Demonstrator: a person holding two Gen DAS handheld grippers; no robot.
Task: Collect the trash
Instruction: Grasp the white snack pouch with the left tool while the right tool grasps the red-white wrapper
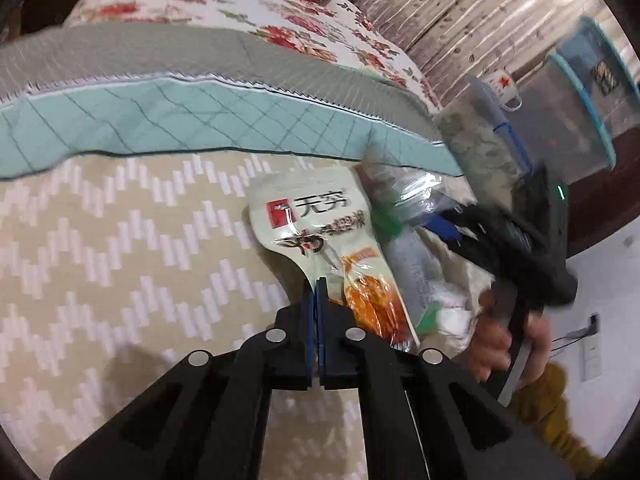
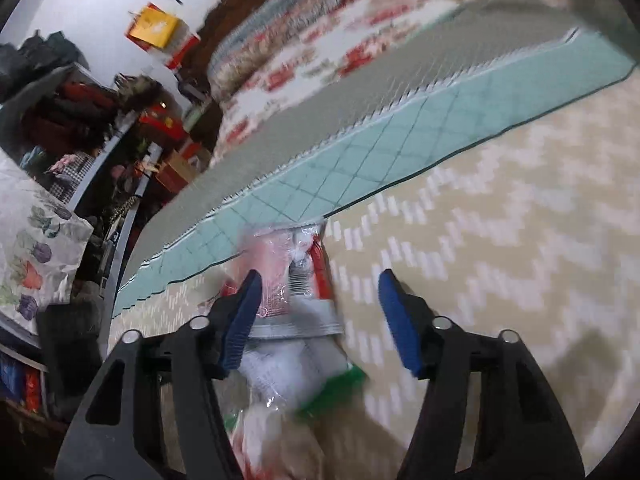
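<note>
While both tools work the bedspread:
left gripper (image 1: pixel 320 292): clamped on snack wrapper (image 1: pixel 320 236) — long axis running ahead;
right gripper (image 2: pixel 320 300): jaws apart — straddling plastic packets (image 2: pixel 304 280), nearer.

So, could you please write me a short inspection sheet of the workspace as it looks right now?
Surface: beige zigzag-patterned bedspread, teal quilted blanket lying across it.
Job's things: snack wrapper; pile of clear plastic wrappers.
Clutter: nothing else seen on the bedspread.
Grippers: left gripper shut on the snack wrapper's edge; right gripper open, straddling the wrappers, blurred.
Cables: wall socket with a lead.
Surroundings: floral quilt; stacked plastic boxes; crowded shelves.
</note>
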